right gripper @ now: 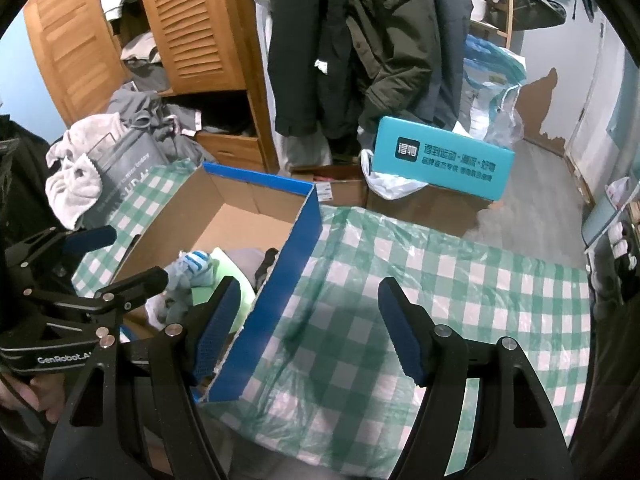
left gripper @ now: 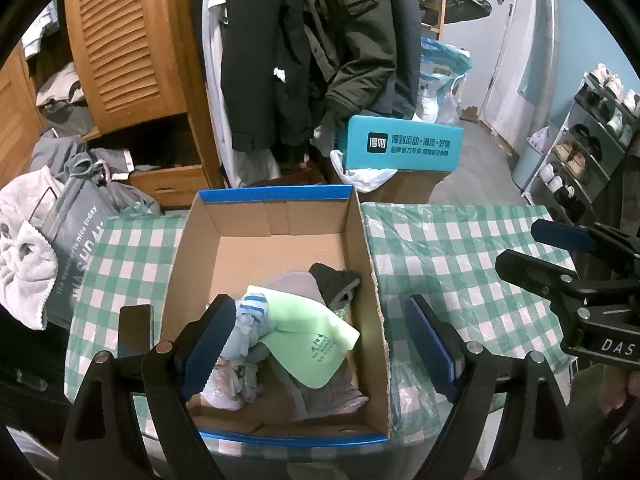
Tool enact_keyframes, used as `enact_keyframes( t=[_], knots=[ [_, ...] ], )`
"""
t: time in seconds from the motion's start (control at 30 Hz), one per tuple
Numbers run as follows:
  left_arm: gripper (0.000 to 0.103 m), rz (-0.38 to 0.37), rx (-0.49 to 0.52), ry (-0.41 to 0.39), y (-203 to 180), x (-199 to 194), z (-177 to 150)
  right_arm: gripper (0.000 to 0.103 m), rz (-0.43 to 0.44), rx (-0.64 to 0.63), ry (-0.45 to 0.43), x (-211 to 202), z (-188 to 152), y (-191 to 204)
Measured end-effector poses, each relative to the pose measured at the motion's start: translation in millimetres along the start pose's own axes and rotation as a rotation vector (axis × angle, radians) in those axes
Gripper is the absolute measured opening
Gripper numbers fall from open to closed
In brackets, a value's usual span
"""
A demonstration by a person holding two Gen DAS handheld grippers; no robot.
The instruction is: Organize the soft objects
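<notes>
Partly hidden soft pile [left gripper: 288, 332] in cardboard box [left gripper: 276, 216] — left claw [left gripper: 320, 344] apart above; right claw [right gripper: 308, 332] apart, empty.

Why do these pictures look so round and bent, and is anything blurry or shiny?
Left wrist view: a fisheye lens bows the wardrobe door and leaves black corners; the cardboard box and the open left tongs are fairly sharp. Right wrist view: same curving; the plastic-covered checked tablecloth shows soft glare near its far edge, and the open right tongs look oversized, being close to the lens.
</notes>
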State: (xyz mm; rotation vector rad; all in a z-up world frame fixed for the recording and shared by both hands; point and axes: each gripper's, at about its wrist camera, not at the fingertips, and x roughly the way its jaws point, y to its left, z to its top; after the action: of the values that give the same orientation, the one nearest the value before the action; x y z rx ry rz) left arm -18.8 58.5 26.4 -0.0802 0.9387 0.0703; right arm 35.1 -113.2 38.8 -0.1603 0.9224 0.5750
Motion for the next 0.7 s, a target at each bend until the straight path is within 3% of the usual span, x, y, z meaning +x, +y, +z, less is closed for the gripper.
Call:
enact_keyframes(
  t=[0.7],
  knots=[
    [0.088, 0.050, 0.038, 0.014, -1.6, -2.4, 0.2, 0.071, 0.005, -0.006, 0.014, 3.4, -0.9, 3.1]
  ],
)
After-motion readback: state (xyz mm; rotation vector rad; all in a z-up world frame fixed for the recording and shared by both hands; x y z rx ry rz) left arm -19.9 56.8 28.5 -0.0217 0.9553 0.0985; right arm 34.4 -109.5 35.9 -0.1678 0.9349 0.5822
